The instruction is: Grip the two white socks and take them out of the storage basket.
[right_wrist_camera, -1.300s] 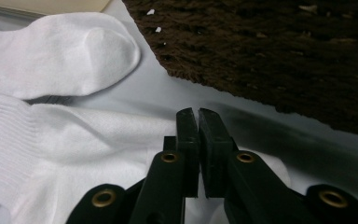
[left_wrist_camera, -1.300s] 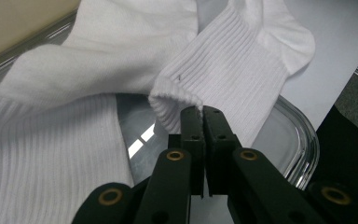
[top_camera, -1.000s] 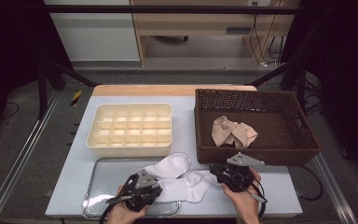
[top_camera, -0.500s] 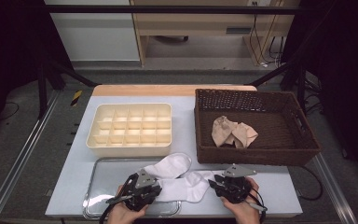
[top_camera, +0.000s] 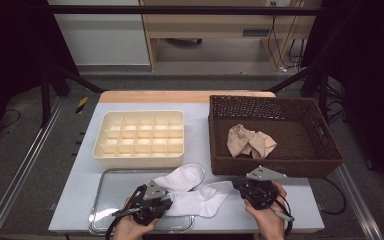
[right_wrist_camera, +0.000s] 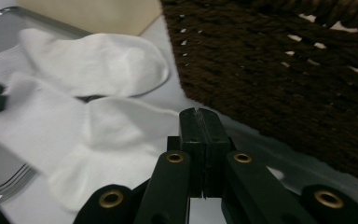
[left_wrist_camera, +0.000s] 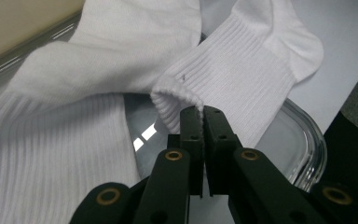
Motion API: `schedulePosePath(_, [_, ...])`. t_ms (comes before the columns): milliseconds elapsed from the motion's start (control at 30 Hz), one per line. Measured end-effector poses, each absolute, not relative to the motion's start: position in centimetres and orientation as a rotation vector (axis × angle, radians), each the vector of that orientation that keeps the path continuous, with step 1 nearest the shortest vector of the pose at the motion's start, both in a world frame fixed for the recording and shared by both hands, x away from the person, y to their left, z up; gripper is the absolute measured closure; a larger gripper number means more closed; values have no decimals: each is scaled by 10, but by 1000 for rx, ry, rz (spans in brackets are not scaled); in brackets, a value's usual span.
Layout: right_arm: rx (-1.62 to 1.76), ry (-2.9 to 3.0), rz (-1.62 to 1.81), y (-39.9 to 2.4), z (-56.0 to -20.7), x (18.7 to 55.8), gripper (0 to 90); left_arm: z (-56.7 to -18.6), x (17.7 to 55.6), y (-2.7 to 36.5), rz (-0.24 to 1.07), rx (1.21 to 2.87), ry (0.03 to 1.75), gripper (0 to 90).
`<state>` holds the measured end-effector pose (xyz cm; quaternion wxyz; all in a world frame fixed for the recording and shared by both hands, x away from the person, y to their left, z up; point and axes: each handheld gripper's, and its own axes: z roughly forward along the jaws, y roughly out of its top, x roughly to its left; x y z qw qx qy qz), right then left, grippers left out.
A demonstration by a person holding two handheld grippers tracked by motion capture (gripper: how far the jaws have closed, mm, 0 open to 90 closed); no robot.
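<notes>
High view looks forward-down over the table (top_camera: 200, 107); both gripper views sit close, probably sharing the white socks (left_wrist_camera: 242, 70).

The counter (top_camera: 200, 107) has a pale grey-blue top with a strip of light wood (top_camera: 185, 96) along its far edge. It stands on a grey carpeted floor (top_camera: 20, 150). Metal rails (top_camera: 22, 170) run along the floor on both sides of it, and dark slanted struts (top_camera: 70, 76) rise from behind its far corners. A black bar (top_camera: 190, 10) crosses the top of the high view. Beyond the counter stands a light wooden desk (top_camera: 215, 25), with a white cabinet (top_camera: 100, 35) to its left. Cables (top_camera: 280, 40) hang near the desk's right end. Both outer sides of the room lie in deep shadow, while light falls evenly on the counter top.
</notes>
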<state>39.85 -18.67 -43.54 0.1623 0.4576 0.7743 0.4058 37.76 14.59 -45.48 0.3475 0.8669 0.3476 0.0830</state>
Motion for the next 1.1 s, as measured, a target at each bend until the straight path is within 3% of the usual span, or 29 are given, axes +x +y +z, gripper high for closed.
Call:
schedulePosePath(233, [1389, 2237, 1061, -180, -460, 429, 893, -456, 378, 152, 219, 2265, 904, 872])
schedulePosePath(533, [1216, 2200, 1289, -173, -436, 404, 855, -456, 378, 149, 233, 2262, 910, 867])
schedulePosePath(733, [1283, 2360, 1170, -162, -470, 408, 857, -457, 377, 149, 242, 2261, 909, 866])
schedulePosePath(933, [1251, 2351, 1098, -159, -481, 415, 690, -457, 377, 148, 251, 2262, 911, 866])
schedulePosePath(1000, [1249, 2349, 1094, -158, -481, 415, 714, -457, 377, 148, 255, 2260, 914, 865])
schedulePosePath(1100, [1242, 2340, 1063, -158, -481, 413, 843, -457, 377, 147, 261, 2257, 917, 866])
